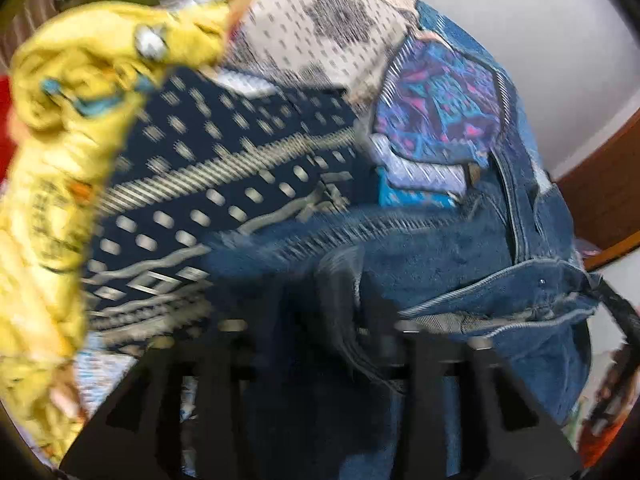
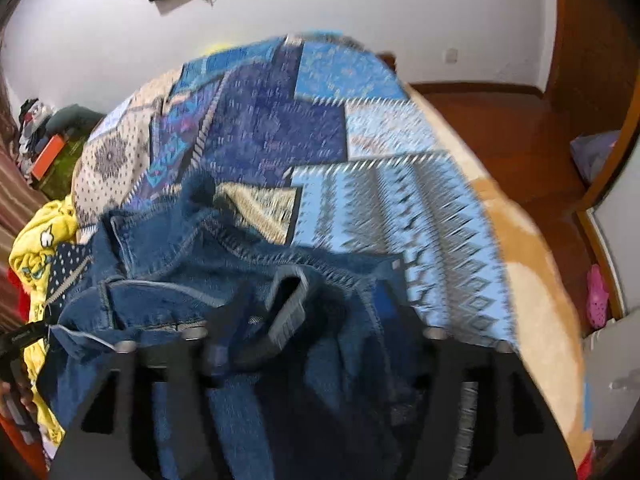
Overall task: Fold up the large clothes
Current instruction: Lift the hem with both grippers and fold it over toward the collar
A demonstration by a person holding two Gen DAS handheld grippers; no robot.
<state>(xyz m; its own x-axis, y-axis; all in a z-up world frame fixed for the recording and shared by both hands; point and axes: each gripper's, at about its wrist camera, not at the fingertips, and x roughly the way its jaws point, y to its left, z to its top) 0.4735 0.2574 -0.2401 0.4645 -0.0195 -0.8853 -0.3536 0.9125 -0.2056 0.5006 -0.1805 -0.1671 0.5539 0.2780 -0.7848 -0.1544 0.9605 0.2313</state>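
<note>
Left gripper [image 1: 340, 320]: denim bunched between the fingers, apparently pinched; motion blur leaves the closure uncertain. Right gripper [image 2: 308, 344]: a belt loop and folds sit between the fingers, likely clamped, same doubt. Jeans [image 2: 180, 300] lie crumpled on the patchwork bedspread [image 2: 360, 140], beside a yellow garment [image 1: 60, 120]. Judgement: heavy, stiff, non-slippery cloth; hold at the waistband seam. Legs cut off below the frame; fingertips smeared.
</note>
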